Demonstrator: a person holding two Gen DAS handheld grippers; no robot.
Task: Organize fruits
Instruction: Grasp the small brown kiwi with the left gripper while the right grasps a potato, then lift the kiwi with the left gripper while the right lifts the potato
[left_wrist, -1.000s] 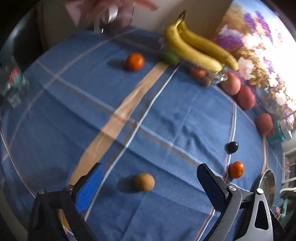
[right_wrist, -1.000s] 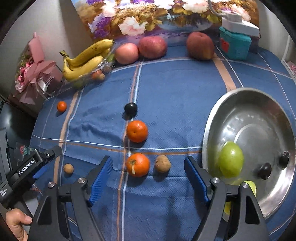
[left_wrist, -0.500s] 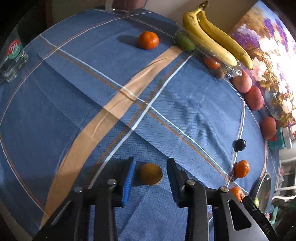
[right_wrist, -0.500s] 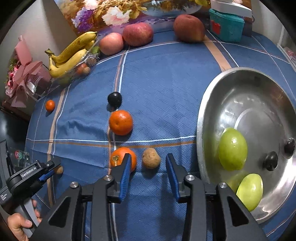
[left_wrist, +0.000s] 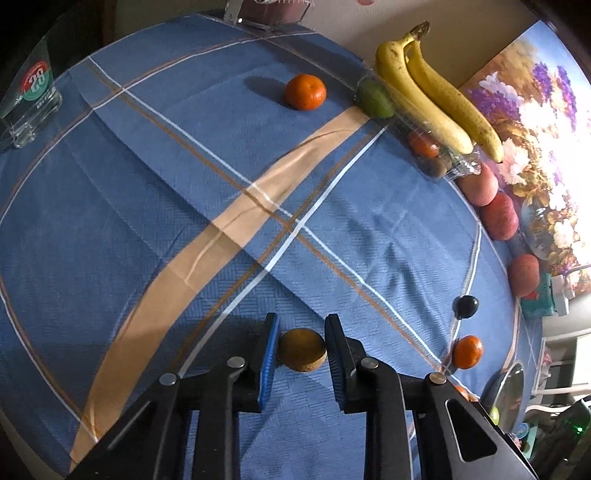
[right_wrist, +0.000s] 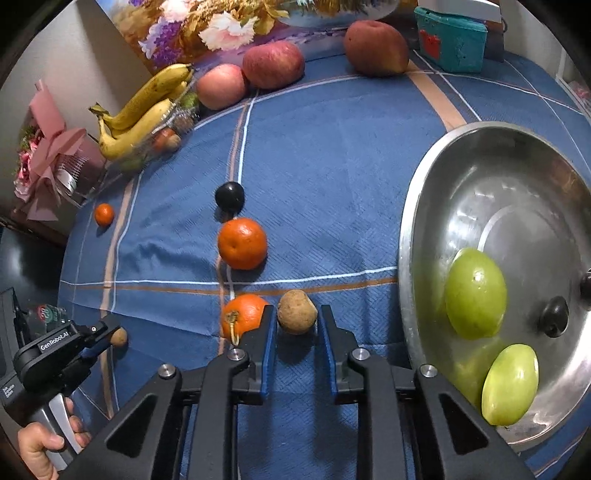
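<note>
Both grippers have just been closing: your left gripper (left_wrist: 301, 350) pinches a brown fruit (left_wrist: 302, 349), your right gripper (right_wrist: 295, 325) another (right_wrist: 296, 312); its neighbouring tangerine (right_wrist: 242, 318) at nine o'clock could get nudged.

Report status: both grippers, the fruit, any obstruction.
Left gripper shut on a small brown fruit. Right gripper shut on a second brown fruit. Orange touches its left finger. Steel bowl unobstructed.

Woven matt tablecloth (right_wrist: 332, 166); glossy steel bowl (right_wrist: 417, 229); clear plastic tray (left_wrist: 454, 166).
</note>
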